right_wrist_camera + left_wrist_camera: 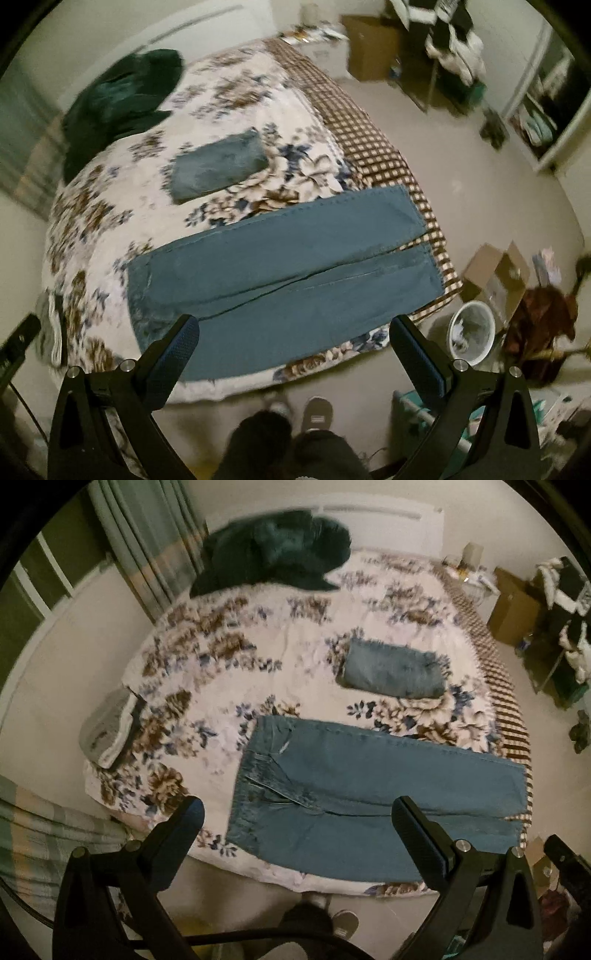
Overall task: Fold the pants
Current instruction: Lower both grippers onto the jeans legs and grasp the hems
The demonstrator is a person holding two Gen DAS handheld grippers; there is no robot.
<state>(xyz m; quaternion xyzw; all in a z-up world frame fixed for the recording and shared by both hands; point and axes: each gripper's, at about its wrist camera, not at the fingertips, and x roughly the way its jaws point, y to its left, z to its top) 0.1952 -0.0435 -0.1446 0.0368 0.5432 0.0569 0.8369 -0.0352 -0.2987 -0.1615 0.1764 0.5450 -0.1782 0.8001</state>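
Note:
A pair of blue jeans lies spread flat on the floral bedspread, waistband to the left, both legs running right to the bed's edge. It also shows in the right wrist view. My left gripper is open and empty, held above the near edge of the jeans by the crotch. My right gripper is open and empty, high above the legs. Neither touches the cloth.
A folded pair of jeans lies farther back on the bed. A dark green heap sits at the head, a grey folded item at the left edge. A white bin and cardboard boxes stand on the floor at right. The person's feet are below.

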